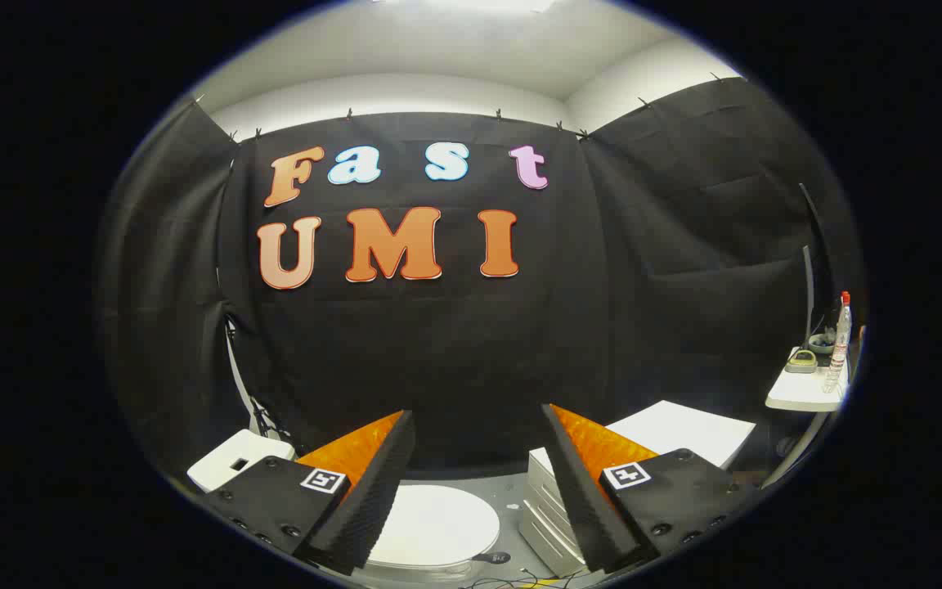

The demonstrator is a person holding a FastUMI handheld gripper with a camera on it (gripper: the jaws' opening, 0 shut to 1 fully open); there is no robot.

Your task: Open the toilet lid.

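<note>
The toilet lid (434,523) is a white rounded disc lying flat and closed, low in the gripper view, below and between the two fingers and partly hidden by the left one. My gripper (477,425) is held above it, open, with a wide gap between the fingers and nothing held. The fingertips point at the black cloth wall well above the lid.
A white drawer unit (549,511) with a flat top stands right of the lid, behind the right finger. A white box (238,460) sits at the left. A small white table (802,393) at the far right carries a clear bottle (839,343). Cables lie on the floor in front.
</note>
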